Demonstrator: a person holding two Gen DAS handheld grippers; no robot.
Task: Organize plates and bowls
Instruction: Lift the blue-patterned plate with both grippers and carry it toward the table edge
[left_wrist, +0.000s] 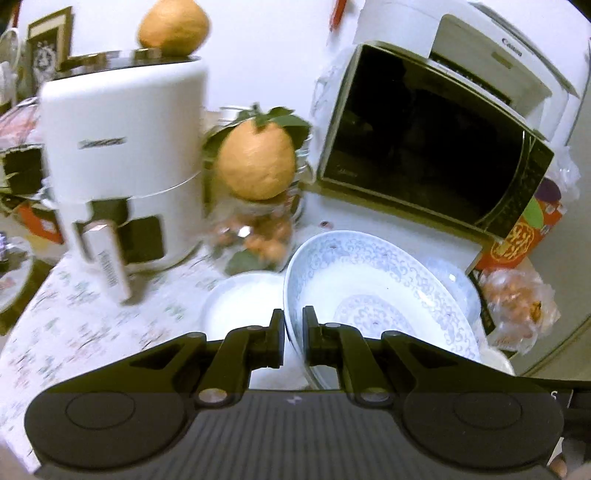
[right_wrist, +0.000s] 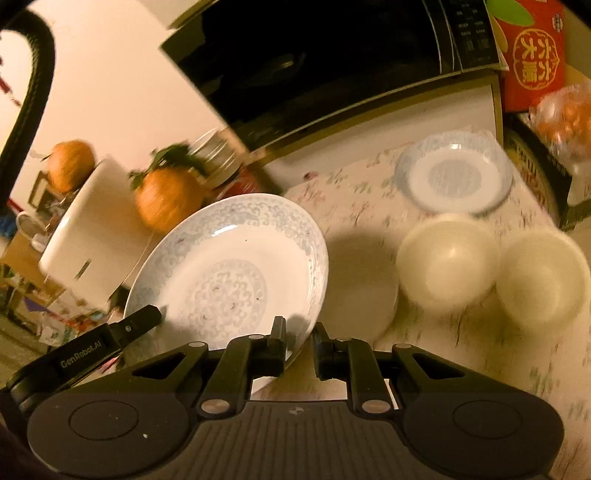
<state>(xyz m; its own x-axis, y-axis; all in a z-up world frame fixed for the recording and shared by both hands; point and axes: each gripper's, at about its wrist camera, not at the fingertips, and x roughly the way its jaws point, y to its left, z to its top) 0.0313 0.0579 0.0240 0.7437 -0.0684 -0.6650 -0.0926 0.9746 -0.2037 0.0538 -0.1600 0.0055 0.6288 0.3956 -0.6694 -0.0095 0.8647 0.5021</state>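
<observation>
Carrying the large patterned plate (right_wrist: 236, 266) well means keeping both grips level: the left gripper (left_wrist: 293, 332) and right gripper (right_wrist: 299, 343) each pinch its rim on opposite sides, holding it tilted above the table (right_wrist: 354, 199). Set it down gently, probably onto the plain white plate (left_wrist: 240, 302) beneath, clear of the two cream bowls (right_wrist: 447, 258) near the table's right edge.

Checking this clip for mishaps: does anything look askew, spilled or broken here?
Nothing spilled or broken. The large patterned plate is tilted off the table, but both grippers, left and right, pinch its rim. A large citrus fruit sits oddly atop the white appliance.
</observation>
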